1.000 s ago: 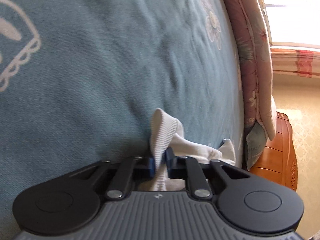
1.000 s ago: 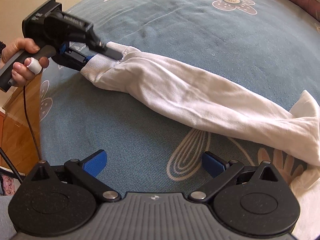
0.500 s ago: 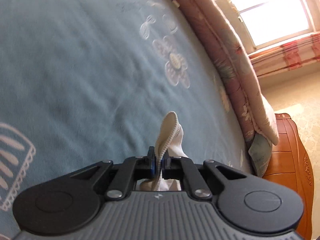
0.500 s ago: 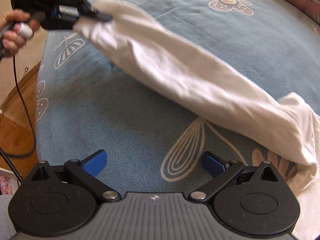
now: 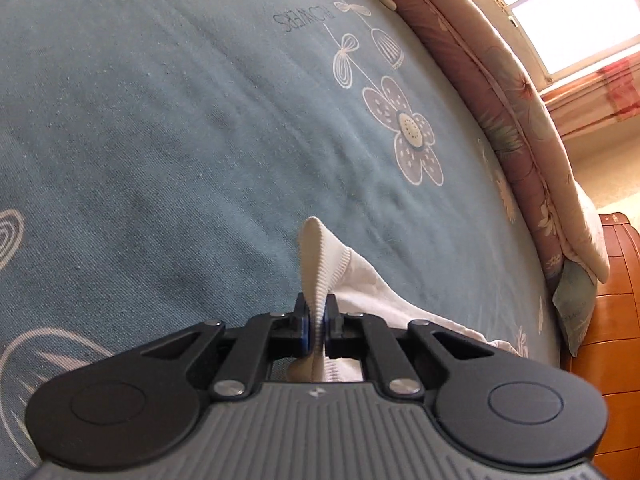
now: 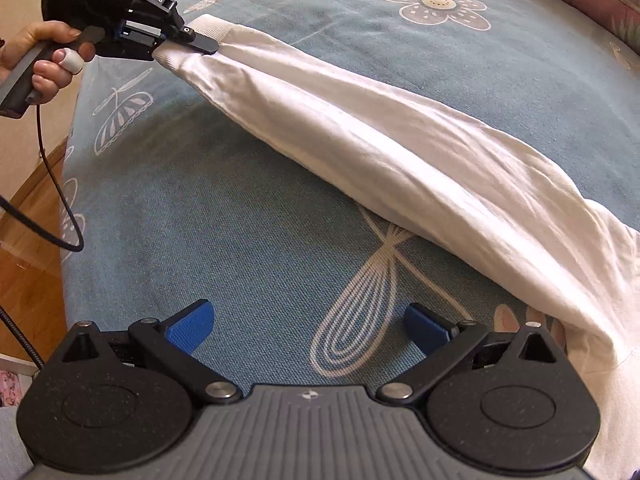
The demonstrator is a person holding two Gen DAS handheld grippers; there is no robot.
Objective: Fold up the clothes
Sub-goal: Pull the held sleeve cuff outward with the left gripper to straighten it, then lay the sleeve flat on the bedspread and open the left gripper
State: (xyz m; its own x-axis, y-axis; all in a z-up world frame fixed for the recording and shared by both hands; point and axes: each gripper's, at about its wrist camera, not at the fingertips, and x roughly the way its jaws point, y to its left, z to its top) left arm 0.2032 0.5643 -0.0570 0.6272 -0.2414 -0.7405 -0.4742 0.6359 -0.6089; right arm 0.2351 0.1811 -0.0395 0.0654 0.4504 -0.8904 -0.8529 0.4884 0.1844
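Observation:
A white long-sleeved garment lies on a blue bed cover. Its sleeve [image 6: 380, 148] stretches from the upper left to the lower right of the right wrist view, lifted off the cover. My left gripper [image 5: 315, 322] is shut on the sleeve's ribbed cuff [image 5: 318, 256]; in the right wrist view it [image 6: 200, 42] holds the cuff [image 6: 208, 30] up at the upper left. My right gripper [image 6: 308, 326] is open and empty, low over the cover, in front of the sleeve. The garment's body runs out of view at the lower right.
The blue cover [image 6: 260, 240] has white flower and whisk prints. A pink quilt [image 5: 500, 92] lies along the bed's far side. A wooden bed frame [image 5: 612, 320] and a bright window [image 5: 580, 12] are at the right. The left gripper's cable [image 6: 52, 184] hangs by the bed edge.
My left gripper has lifted the cuff off the cover and carried it up and toward the bed's middle. The sleeve now hangs taut. The right gripper has stayed open and nearly still.

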